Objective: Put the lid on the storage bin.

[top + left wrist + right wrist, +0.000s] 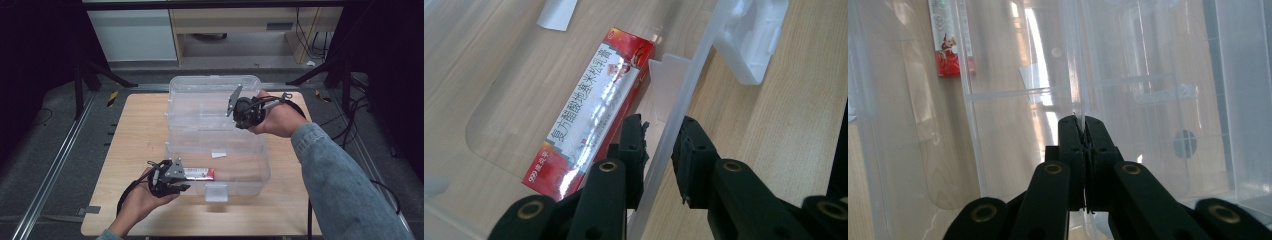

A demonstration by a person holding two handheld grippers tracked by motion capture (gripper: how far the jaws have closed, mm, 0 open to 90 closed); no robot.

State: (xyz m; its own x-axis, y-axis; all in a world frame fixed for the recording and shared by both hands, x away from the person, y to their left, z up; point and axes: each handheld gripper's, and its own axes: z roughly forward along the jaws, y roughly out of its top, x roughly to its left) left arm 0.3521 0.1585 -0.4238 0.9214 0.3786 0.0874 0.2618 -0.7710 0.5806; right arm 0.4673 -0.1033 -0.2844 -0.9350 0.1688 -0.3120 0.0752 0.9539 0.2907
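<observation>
Risk: clear plastic storage box [250, 172] near the table's front edge may tip, since left gripper [663, 145] jaws straddle its wall unclamped while right gripper [1084, 131] jaws pinch the clear hinged lid [200, 102].

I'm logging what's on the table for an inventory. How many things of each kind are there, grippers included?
Clear plastic storage box: 1
Red and white carton: 1
Grippers: 2, left gripper, right gripper
Total: 4
</observation>
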